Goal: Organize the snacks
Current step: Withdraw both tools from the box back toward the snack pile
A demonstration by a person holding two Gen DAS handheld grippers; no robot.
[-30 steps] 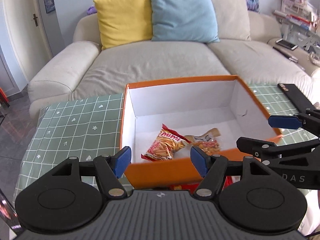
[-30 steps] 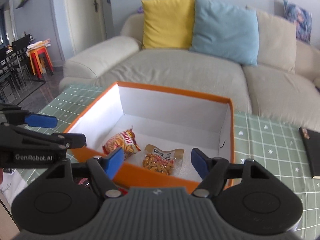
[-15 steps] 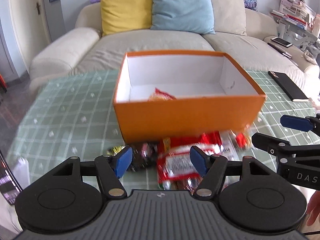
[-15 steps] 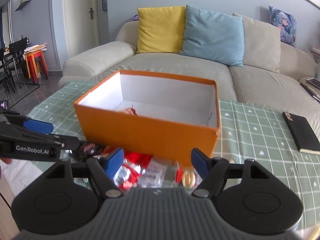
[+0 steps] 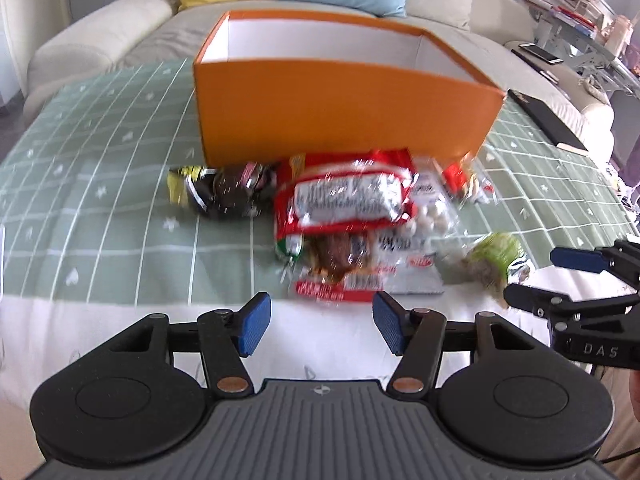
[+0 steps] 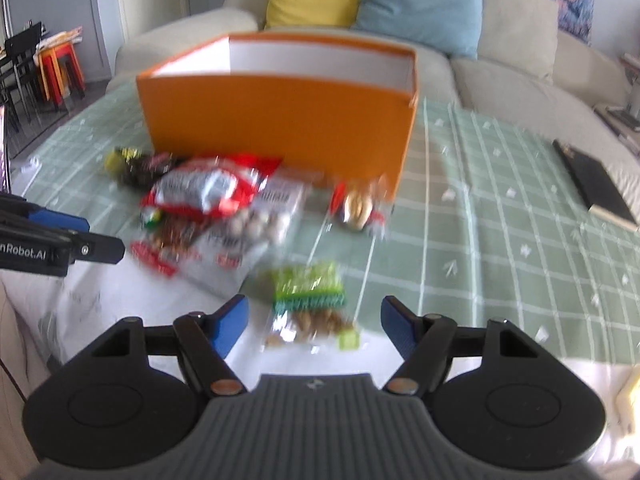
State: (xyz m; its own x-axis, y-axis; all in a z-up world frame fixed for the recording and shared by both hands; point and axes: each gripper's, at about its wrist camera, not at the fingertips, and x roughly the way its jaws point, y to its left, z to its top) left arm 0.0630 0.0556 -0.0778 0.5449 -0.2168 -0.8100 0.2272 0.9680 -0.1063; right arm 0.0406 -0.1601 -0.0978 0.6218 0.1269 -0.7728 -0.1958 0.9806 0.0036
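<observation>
Since a sec ago we've pulled both tools back from over the orange box (image 5: 344, 108) and dropped low; the snack pile (image 5: 348, 208) on the desk (image 5: 100, 184) now fills the view, just in front of the box. Left tool (image 5: 320, 322) and right tool (image 6: 314, 322) both gape wide, holding nothing. Next pick, we'd say: green packet (image 6: 308, 292) lies apart from the rest, right ahead of the right tool. Come down level, pinch the crimped edge, not the contents, & lift w/o dragging neighbours.
</observation>
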